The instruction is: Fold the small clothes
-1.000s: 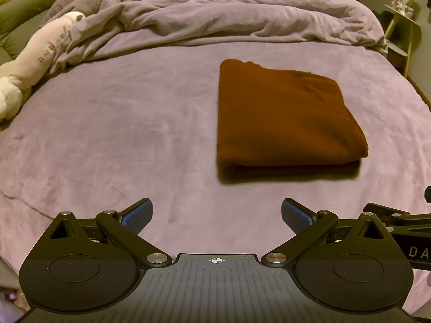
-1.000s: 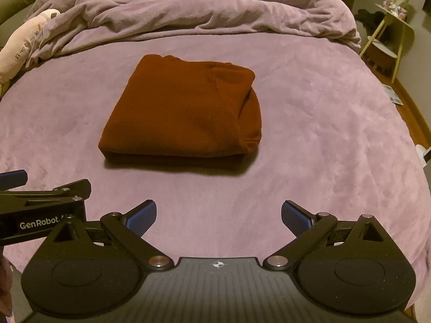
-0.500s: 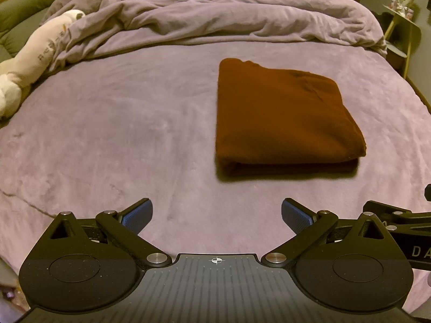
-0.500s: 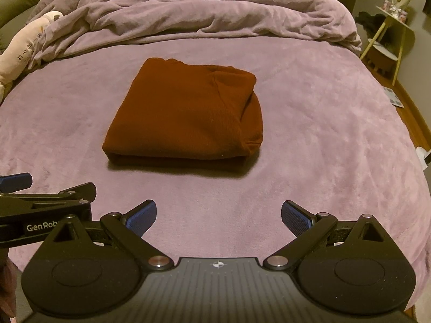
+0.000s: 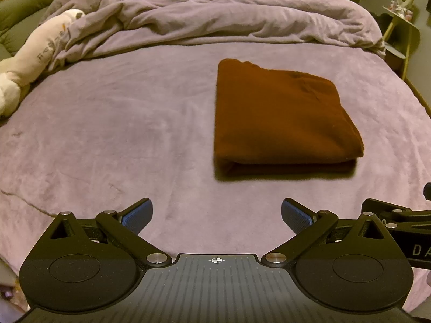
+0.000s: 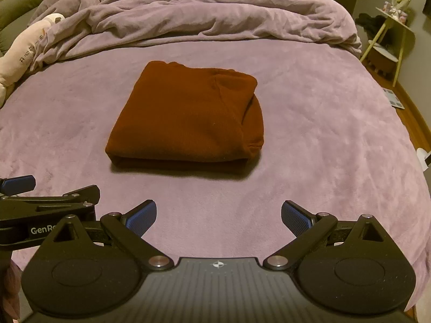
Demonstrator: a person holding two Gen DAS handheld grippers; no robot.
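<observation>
My left claw [image 5: 216, 215] is spread wide with nothing between its blue ribbed pads [image 5: 136, 214], hanging above the mauve plush bed cover [image 5: 107, 140]. My right claw [image 6: 218, 216] is likewise spread apart and empty over the same cover, its blue pads [image 6: 142, 216] clear of any cloth.

The rust-brown knit garment, folded into a thick rectangle [image 6: 186, 115], lies flat on the bed well ahead of both claws. From the left wrist it [image 5: 280, 115] sits at about one o'clock, its folded edge facing me and its layers stacked evenly. From the right wrist it sits near twelve o'clock, slightly toward eleven, with a rounded bulging fold along its right side.

A rumpled mauve duvet [image 5: 215, 18] is heaped across the far end of the bed at twelve o'clock. A long cream plush toy with printed lettering [image 5: 40, 53] lies at ten o'clock along the bed's left edge, its far end touching the duvet. A small pale-yellow side table with slanted legs [image 6: 390, 35] stands off the bed at two o'clock. In the right wrist view, my left claw's black frame [image 6: 48, 210] shows at nine o'clock.
</observation>
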